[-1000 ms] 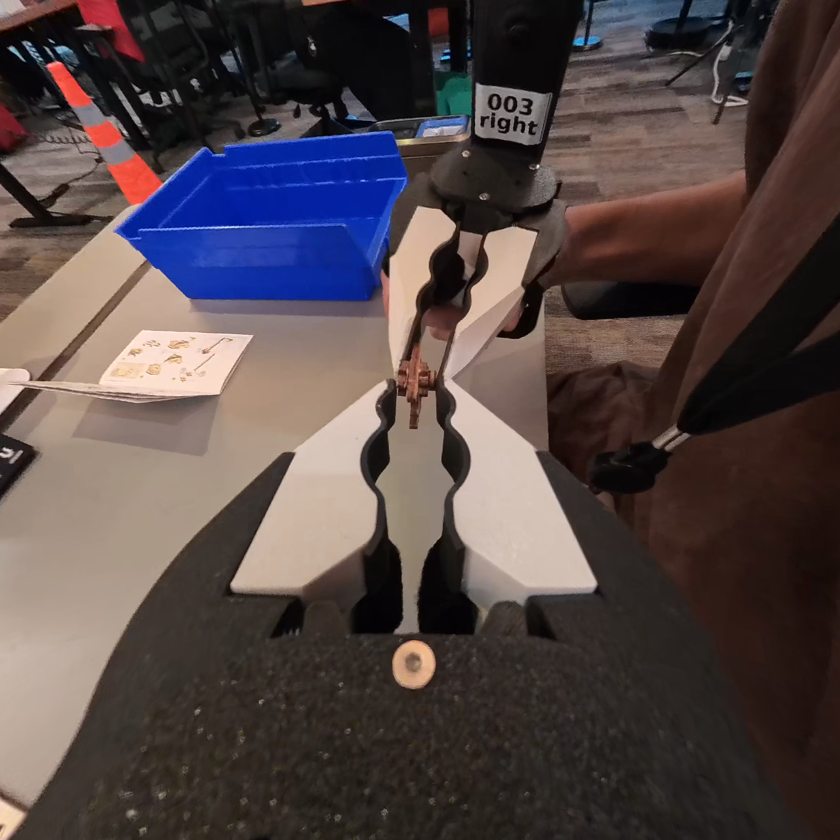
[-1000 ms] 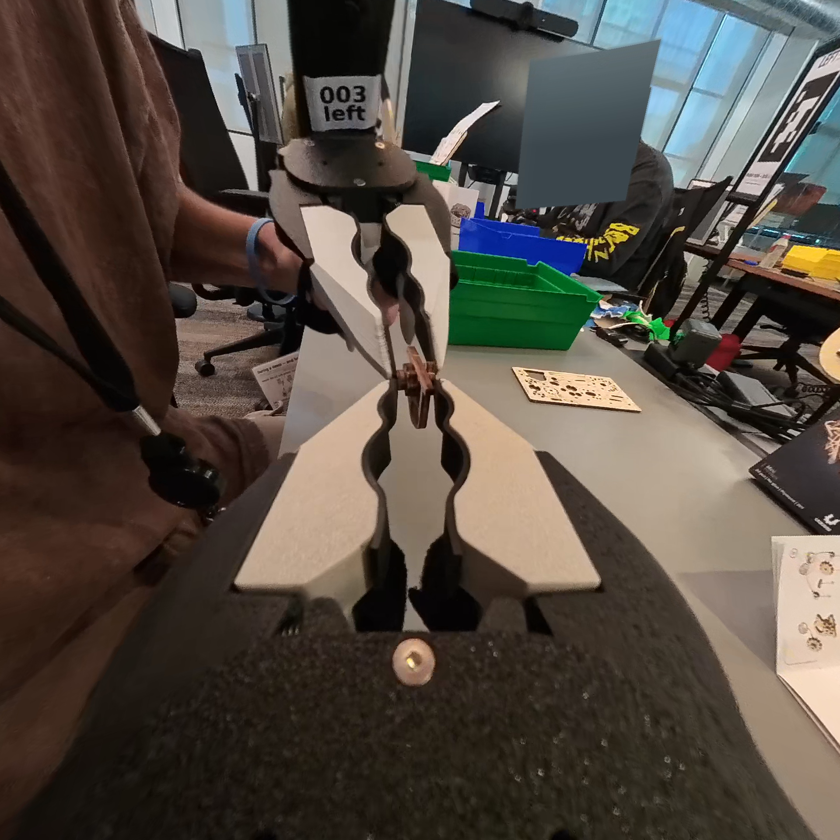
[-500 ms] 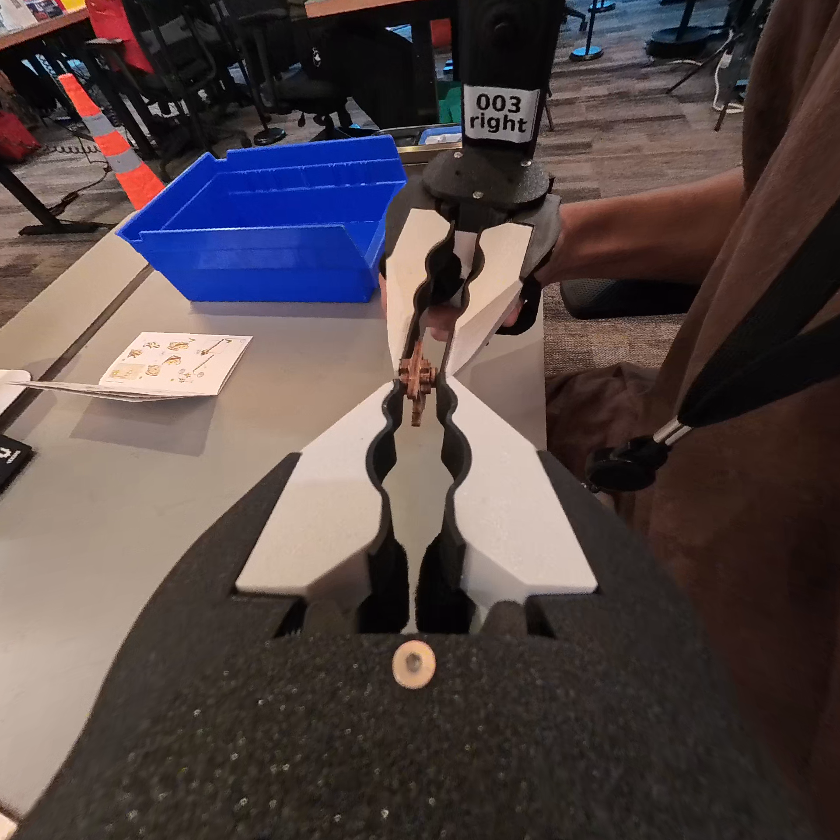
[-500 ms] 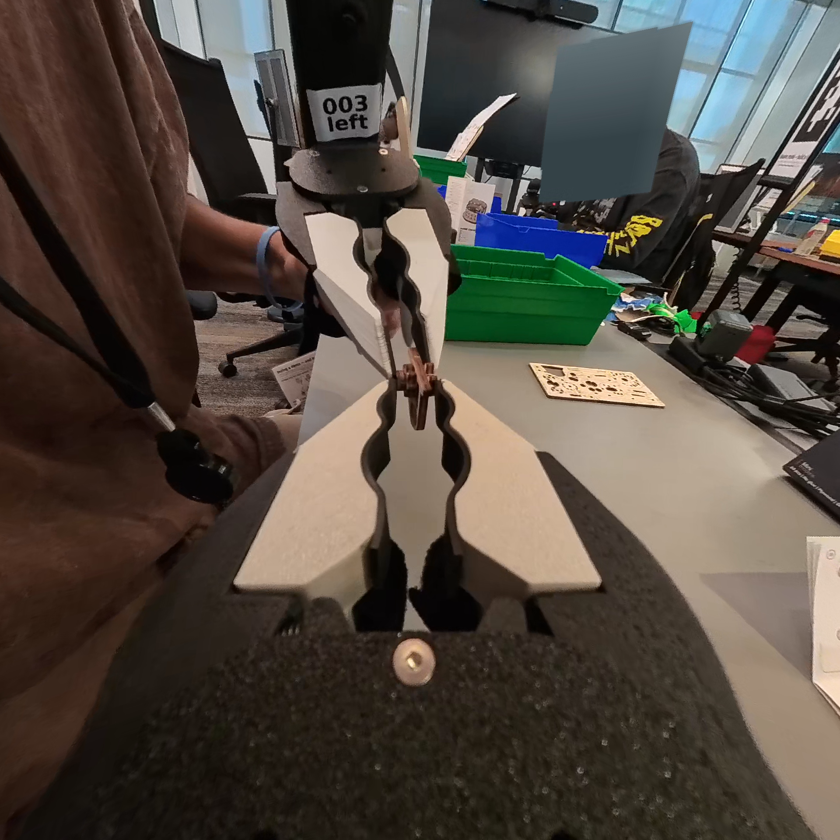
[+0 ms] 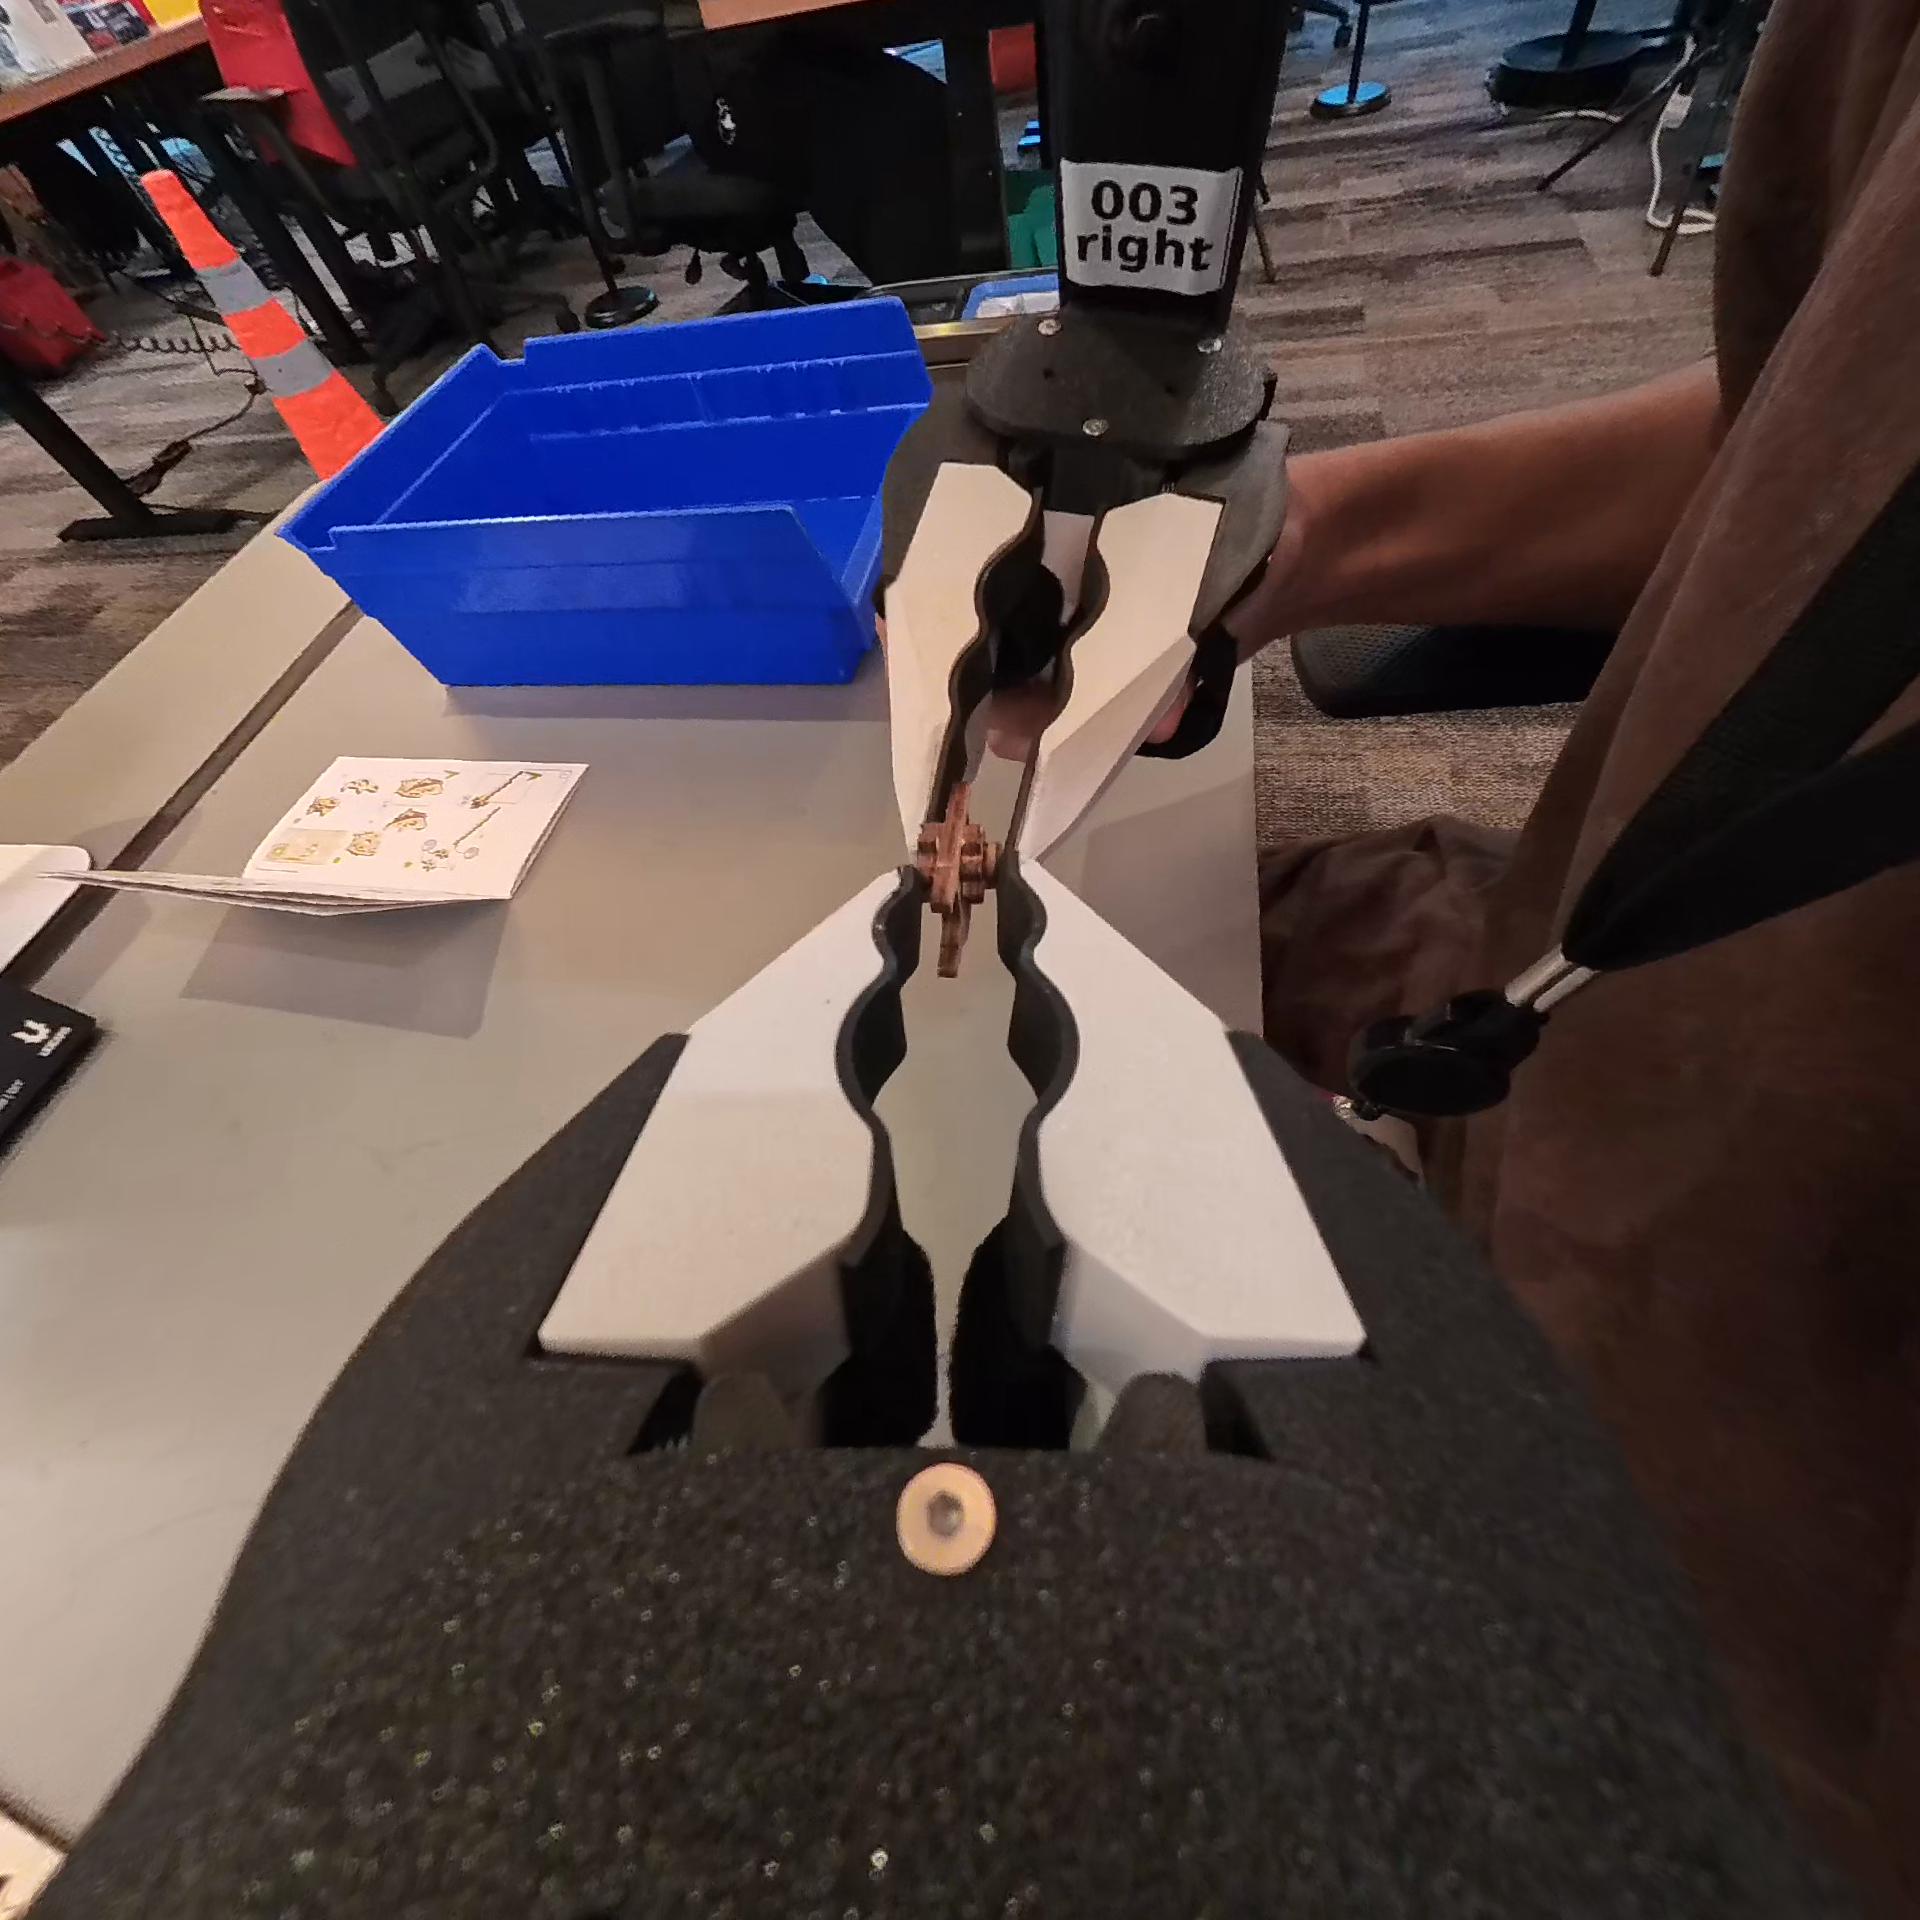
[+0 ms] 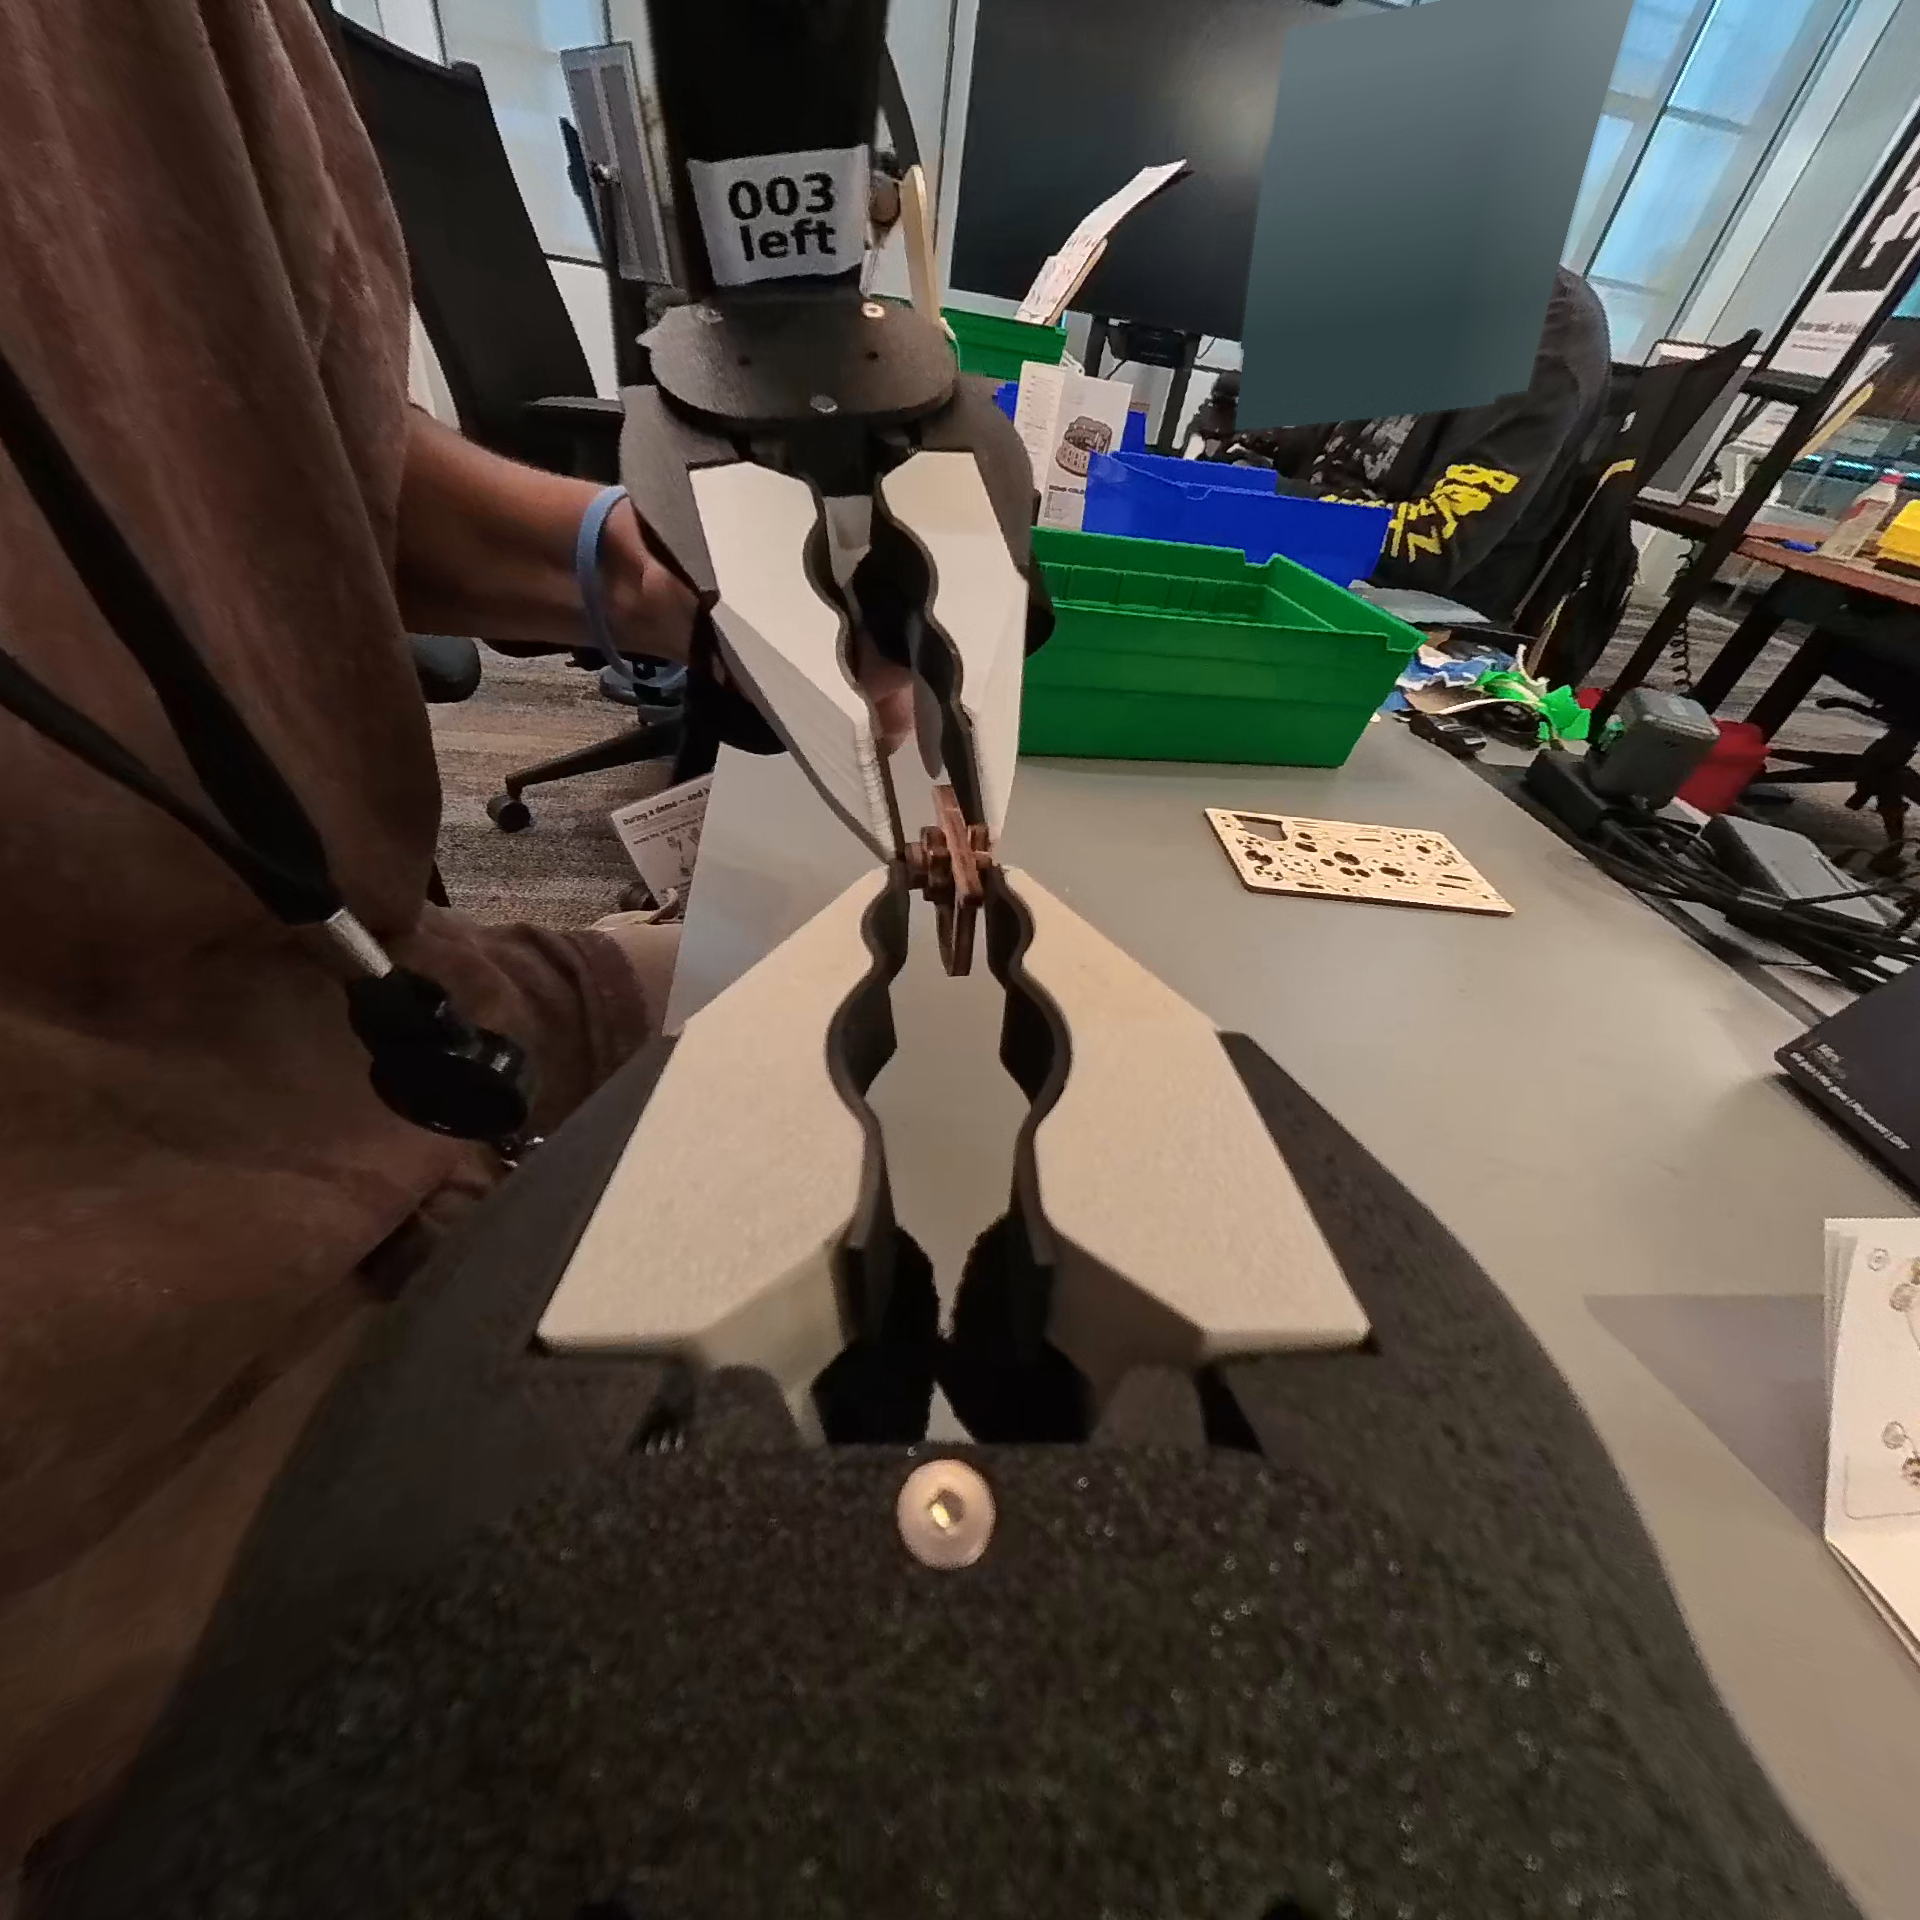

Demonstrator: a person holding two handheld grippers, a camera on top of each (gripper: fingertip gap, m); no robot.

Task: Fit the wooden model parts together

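A small brown wooden gear-like assembly (image 5: 951,914) hangs in the air above the grey table (image 5: 312,1091), pinched between both grippers, which meet tip to tip. My left gripper (image 5: 956,883) is shut on its lower part. My right gripper (image 5: 982,831) comes down from above, shut on the upper part. In the right wrist view the wooden assembly (image 6: 956,925) sits at my right gripper's (image 6: 948,883) tips, with my left gripper (image 6: 935,831) opposite it. How the pieces join is hidden by the fingers.
A blue bin (image 5: 623,540) and a folded instruction leaflet (image 5: 416,831) lie on the table's left. A green bin (image 6: 1195,665), a wooden sheet with cut-outs (image 6: 1351,862), a black box (image 6: 1860,1091) and cables (image 6: 1766,883) lie beyond. The person's brown clothing (image 5: 1714,1143) is close.
Almost nothing. Both grippers stay shut, tip to tip on the wooden assembly; the pair has drifted only slightly over the table.
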